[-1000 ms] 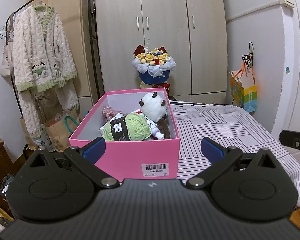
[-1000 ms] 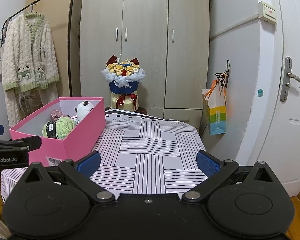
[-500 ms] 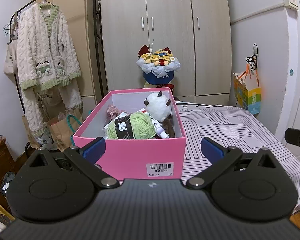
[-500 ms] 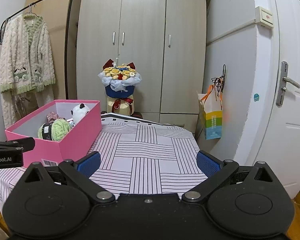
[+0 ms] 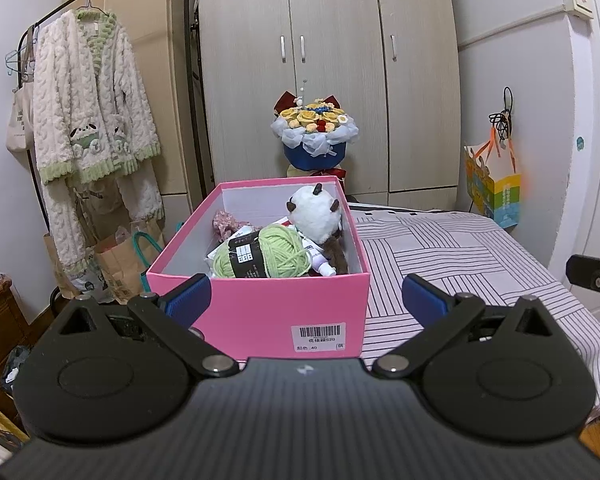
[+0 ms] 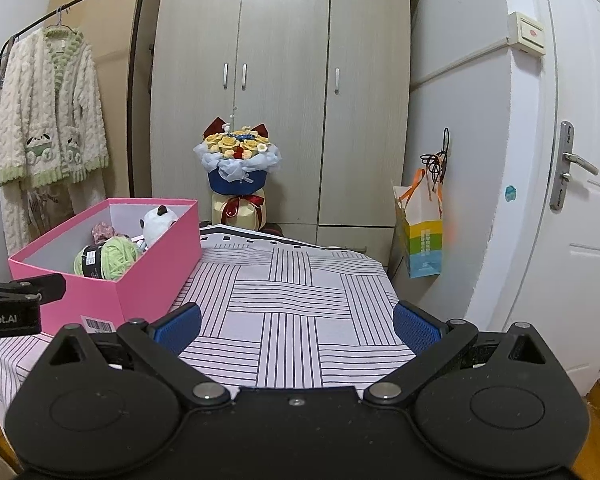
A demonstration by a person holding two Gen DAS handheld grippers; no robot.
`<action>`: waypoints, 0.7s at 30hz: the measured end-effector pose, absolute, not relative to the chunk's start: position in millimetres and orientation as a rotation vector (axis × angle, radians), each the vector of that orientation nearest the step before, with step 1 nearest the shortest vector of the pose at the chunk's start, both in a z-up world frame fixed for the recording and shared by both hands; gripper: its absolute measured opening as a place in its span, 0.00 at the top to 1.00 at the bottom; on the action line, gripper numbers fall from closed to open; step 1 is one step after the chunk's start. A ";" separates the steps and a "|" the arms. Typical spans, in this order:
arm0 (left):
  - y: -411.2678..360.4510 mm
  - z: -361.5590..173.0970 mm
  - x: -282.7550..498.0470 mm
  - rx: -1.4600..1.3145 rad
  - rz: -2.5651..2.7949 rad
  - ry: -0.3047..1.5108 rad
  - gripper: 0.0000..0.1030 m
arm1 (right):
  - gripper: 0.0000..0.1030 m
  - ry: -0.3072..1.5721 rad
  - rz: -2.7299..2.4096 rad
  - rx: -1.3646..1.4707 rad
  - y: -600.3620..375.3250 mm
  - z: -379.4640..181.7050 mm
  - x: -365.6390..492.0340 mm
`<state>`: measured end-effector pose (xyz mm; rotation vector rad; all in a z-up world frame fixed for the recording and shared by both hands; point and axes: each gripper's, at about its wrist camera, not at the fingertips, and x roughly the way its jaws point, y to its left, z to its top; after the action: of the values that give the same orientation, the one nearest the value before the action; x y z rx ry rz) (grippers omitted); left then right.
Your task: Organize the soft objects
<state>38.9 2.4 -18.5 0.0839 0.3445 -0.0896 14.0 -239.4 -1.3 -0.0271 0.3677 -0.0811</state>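
A pink box (image 5: 260, 312) stands on the striped bed cover, also in the right wrist view (image 6: 148, 284). It holds a green yarn ball (image 5: 272, 254), a white plush toy (image 5: 314, 214), a pink fabric piece (image 5: 226, 222) and small packets. My left gripper (image 5: 306, 296) is open and empty, just in front of the box's near wall. My right gripper (image 6: 296, 322) is open and empty over the bare bed cover, to the right of the box.
The striped bed (image 6: 292, 312) runs to a wardrobe (image 6: 284, 80). A flower bouquet (image 5: 314, 134) stands behind the box. A fluffy robe (image 5: 88, 100) hangs on a rack at left, with paper bags (image 5: 112, 268) below. A colourful bag (image 6: 420, 236) and door are at right.
Both grippers have risen and tilted slightly, so the box and bed sit lower in view. Both stay open and empty. Box contents have not moved.
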 end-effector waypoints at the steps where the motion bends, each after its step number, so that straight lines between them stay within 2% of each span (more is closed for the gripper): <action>1: 2.0 -18.7 38.6 0.087 -0.089 0.345 0.00 | 0.00 0.366 -0.080 -0.025 -239.5 -1.1 13.1; 21: 5.5 -17.9 35.2 0.076 -0.097 0.341 0.00 | 0.00 0.383 -0.093 -0.024 -240.8 -3.2 16.4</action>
<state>35.2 5.5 -17.9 0.0763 0.3413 -0.0974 16.4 -240.8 -3.2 -0.0243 0.3834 -0.0928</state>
